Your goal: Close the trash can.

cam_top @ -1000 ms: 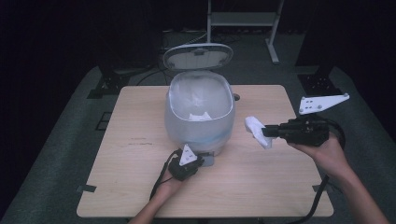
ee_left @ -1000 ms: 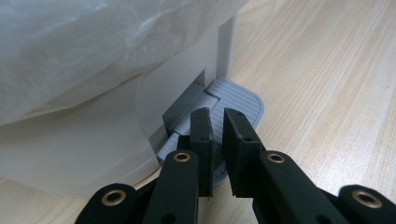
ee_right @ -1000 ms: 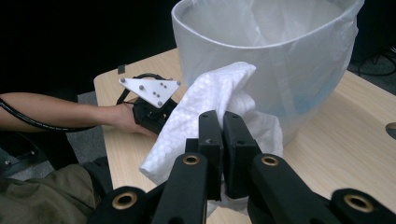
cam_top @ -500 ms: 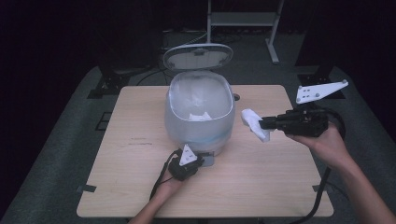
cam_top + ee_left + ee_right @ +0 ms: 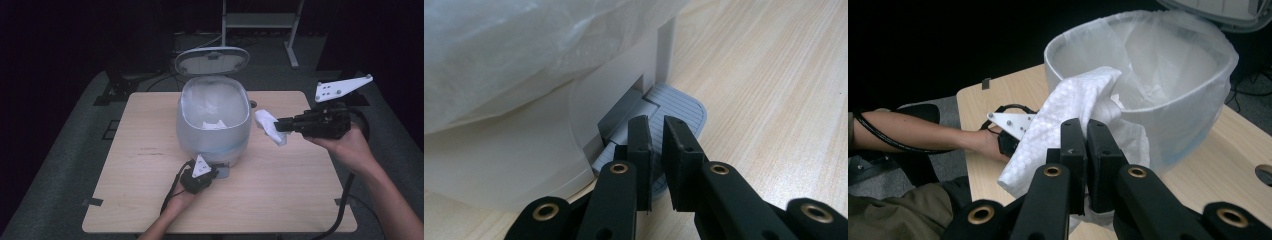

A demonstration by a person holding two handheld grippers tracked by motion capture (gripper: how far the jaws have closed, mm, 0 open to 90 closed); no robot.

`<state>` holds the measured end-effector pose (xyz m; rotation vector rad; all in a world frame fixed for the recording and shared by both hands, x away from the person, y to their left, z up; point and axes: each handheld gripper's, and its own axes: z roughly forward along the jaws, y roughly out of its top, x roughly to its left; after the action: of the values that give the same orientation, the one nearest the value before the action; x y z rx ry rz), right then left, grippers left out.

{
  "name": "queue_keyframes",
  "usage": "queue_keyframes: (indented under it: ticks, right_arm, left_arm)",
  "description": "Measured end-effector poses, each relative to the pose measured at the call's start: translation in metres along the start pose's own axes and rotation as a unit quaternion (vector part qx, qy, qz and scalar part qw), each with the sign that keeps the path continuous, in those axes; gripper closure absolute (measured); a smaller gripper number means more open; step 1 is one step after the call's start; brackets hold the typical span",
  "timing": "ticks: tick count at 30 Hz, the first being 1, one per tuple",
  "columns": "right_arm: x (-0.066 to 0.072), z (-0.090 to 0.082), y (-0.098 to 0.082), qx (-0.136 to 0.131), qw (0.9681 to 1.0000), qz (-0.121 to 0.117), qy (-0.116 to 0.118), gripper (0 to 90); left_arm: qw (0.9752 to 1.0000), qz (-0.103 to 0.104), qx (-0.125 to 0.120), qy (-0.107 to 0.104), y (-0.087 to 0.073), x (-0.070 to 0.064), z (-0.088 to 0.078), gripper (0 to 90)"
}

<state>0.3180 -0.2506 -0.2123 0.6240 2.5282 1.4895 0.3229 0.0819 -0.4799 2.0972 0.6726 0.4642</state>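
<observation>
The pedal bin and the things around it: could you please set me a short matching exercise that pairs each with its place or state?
Things:
1. lid
2. paper towel
3. pedal
4. bin liner

States:
a. pressed by the shut left tool
b. lines the bin
c. raised open
d. pinched in the right tool, beside the bin's rim

Pairs: 1-c, 2-d, 3-a, 4-b

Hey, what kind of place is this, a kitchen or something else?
Probably a lab or recording studio, not a kitchen: a lone light wooden table on grey carpet, dark surroundings, a metal stand behind, and cabled hand-held grippers working at a white pedal bin with a clear liner.
</observation>
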Motion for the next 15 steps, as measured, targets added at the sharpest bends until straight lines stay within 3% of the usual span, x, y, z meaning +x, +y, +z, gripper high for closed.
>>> queue_keyframes:
  ticks: [15]
  right_arm:
    - [0.002, 0.002, 0.025, -0.006, 0.9999, -0.011, 0.002, 86.6]
  left_arm:
    - [1.0, 0.0, 0.0, -0.001, 0.0, 0.0, 0.0, 82.4]
